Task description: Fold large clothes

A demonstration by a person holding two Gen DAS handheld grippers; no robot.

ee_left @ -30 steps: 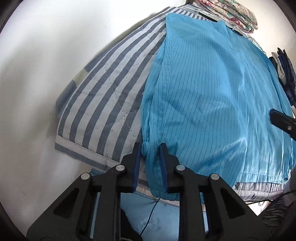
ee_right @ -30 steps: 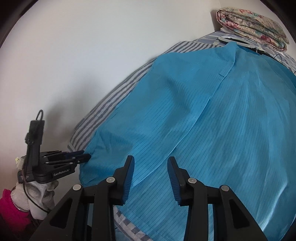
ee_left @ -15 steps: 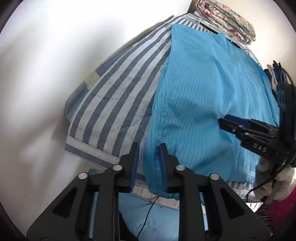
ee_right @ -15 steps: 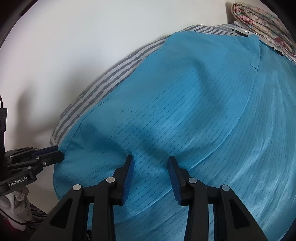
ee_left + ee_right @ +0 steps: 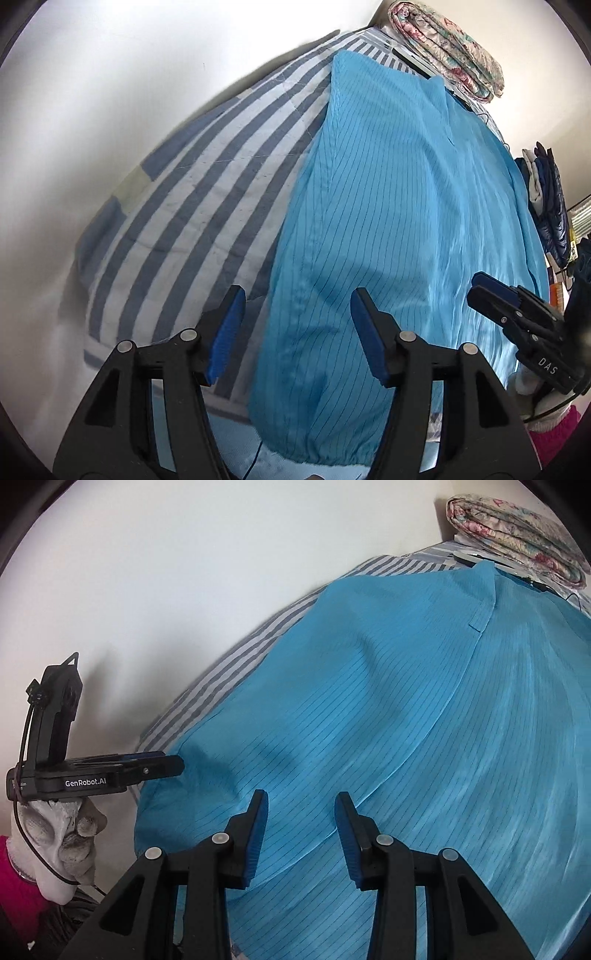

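Beneath both spread tongs, the left [image 5: 295, 328] opening, lies the blue garment [image 5: 399, 229].

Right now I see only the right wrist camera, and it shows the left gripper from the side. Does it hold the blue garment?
Observer: No. The left gripper has its jaws opening. The edge of the blue garment lies between them, but the pads do not press on it.
Operator: Where does the near hem end?
Observer: It hangs past the near edge of the striped quilt.
Operator: Is there anything beyond the bed, on the far right?
Observer: Yes, dark blue clothes hang there.
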